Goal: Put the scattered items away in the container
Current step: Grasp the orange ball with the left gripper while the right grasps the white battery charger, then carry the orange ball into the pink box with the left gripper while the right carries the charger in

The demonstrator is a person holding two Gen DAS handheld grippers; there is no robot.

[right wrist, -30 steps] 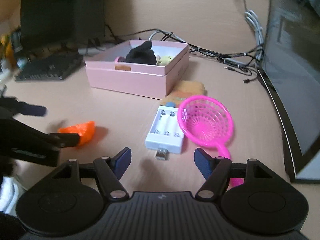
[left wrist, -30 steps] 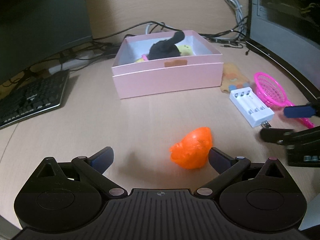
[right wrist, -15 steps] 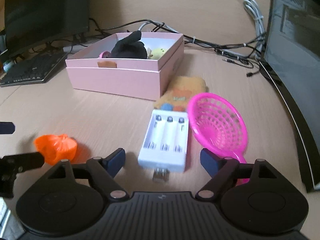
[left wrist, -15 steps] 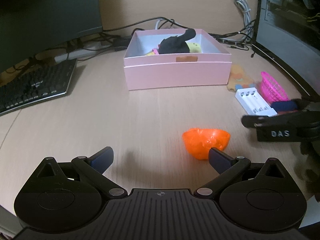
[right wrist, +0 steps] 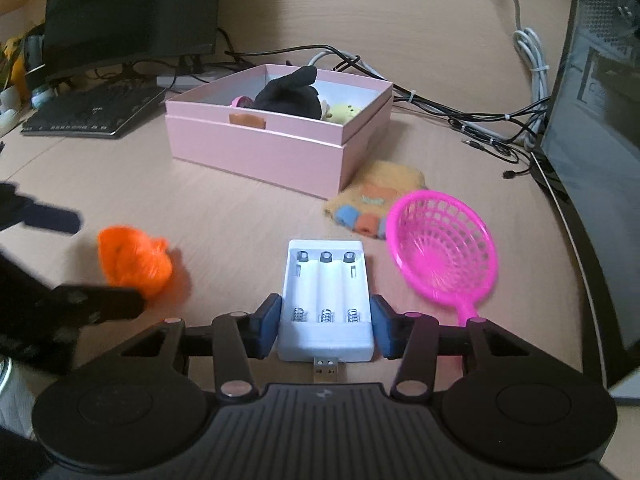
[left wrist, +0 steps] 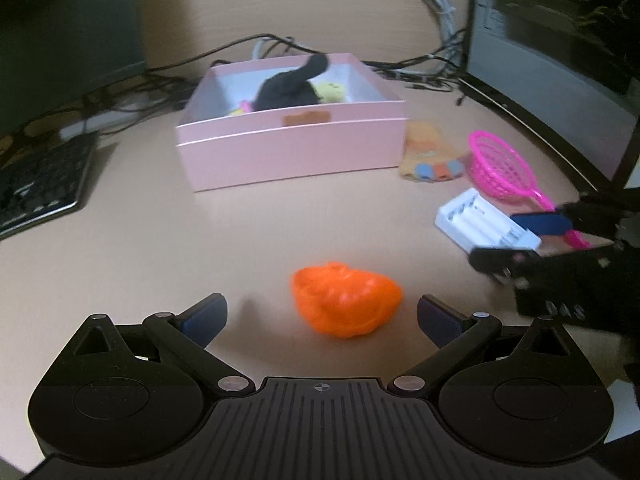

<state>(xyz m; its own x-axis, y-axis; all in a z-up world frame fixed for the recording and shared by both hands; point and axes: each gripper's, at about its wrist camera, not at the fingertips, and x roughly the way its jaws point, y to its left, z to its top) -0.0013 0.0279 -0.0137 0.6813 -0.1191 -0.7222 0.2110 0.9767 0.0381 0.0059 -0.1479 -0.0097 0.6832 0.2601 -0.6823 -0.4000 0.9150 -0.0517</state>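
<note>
- The right gripper (right wrist: 326, 326) has just been closing; its blue pads sit against the boxy white plastic charger (right wrist: 326, 300).
- The left gripper (left wrist: 320, 318) gapes around a crumpled orange toy (left wrist: 346, 300), untouched.
- The pink cardboard box (left wrist: 292, 152) stands far across the pale wood-grain desk (left wrist: 160, 248).

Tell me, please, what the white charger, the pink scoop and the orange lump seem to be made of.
White battery charger: smooth hard plastic, metal springs visible. Pink net scoop: glossy moulded plastic, open lattice. Orange crumpled lump: probably soft rubber or plastic; wrinkled, slightly shiny, blurred.
</note>
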